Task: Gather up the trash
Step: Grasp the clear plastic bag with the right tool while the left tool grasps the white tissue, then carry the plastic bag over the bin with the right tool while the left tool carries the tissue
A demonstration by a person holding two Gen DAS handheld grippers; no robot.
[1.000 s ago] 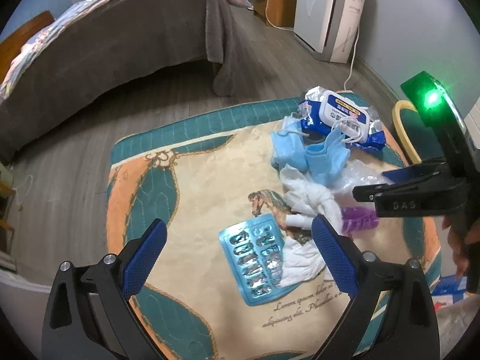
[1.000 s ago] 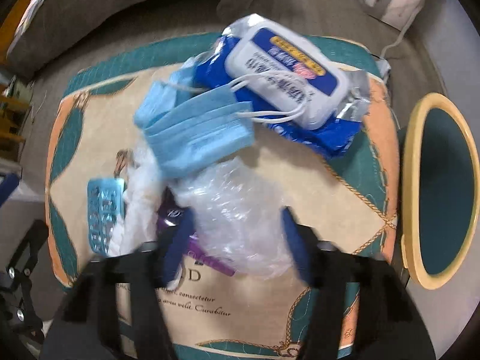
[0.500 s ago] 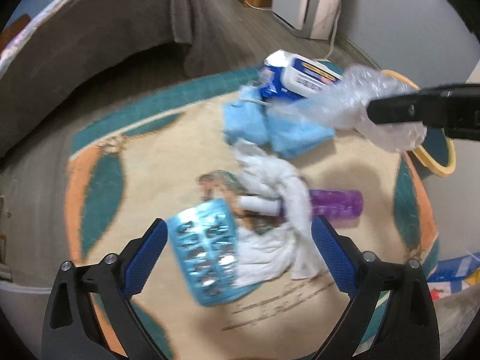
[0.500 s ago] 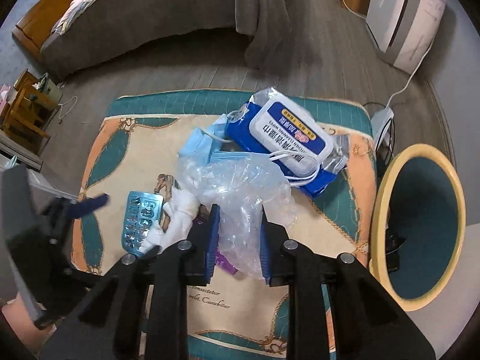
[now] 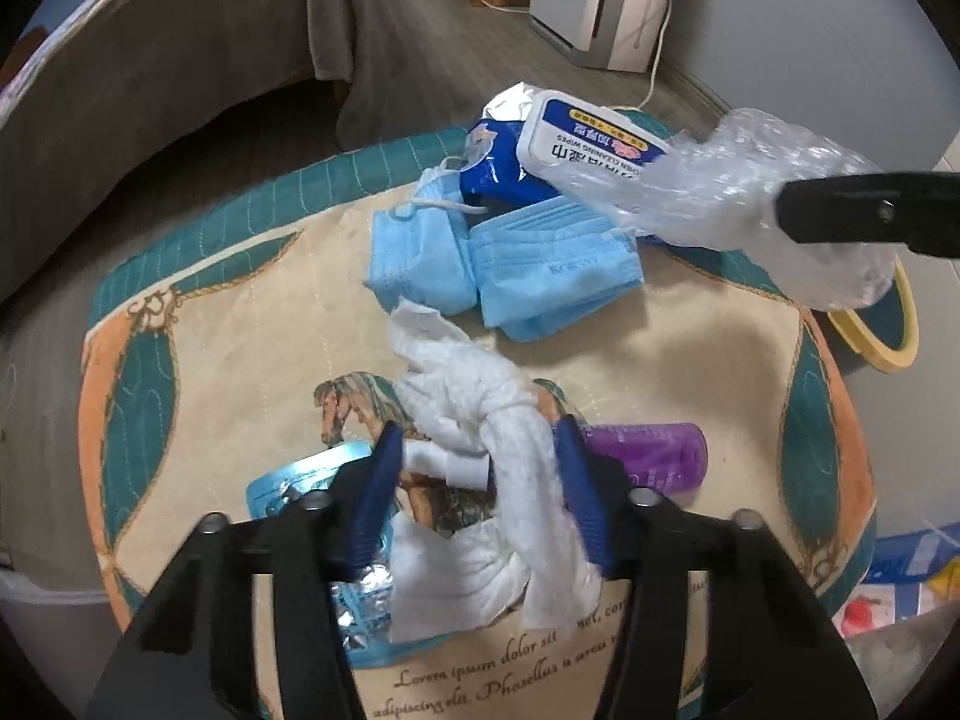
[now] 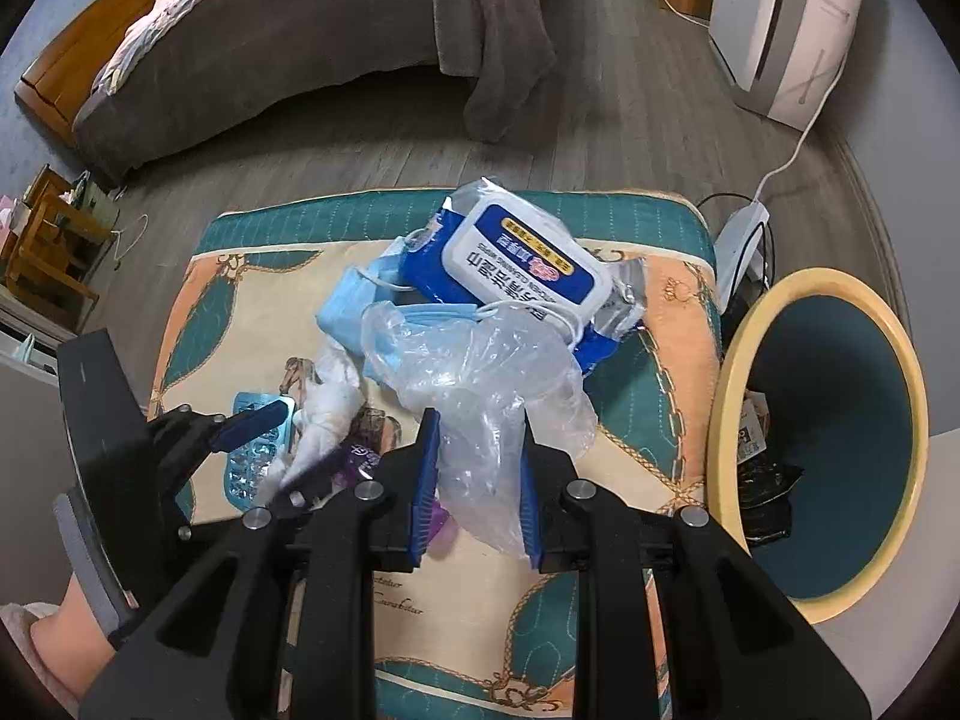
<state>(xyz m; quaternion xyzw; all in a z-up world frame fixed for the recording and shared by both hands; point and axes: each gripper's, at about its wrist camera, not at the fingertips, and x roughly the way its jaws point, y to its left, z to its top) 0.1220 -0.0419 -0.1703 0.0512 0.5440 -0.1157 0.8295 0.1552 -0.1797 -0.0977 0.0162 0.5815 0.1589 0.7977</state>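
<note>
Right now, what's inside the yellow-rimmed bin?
The right wrist view looks into the bin: teal inner wall, a crumpled black wrapper and a scrap of white printed packaging against the near wall. Its rim hides whatever lies lower on that side; the far bottom is dark.

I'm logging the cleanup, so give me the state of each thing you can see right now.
Right hand-held gripper: shut on the clear plastic bag, lifted.
Left hand-held gripper: jaws closing around the white tissue.
Wipes pack: lid closed.
Face masks: crumpled on the mat.
Bin: open, some trash inside.
</note>
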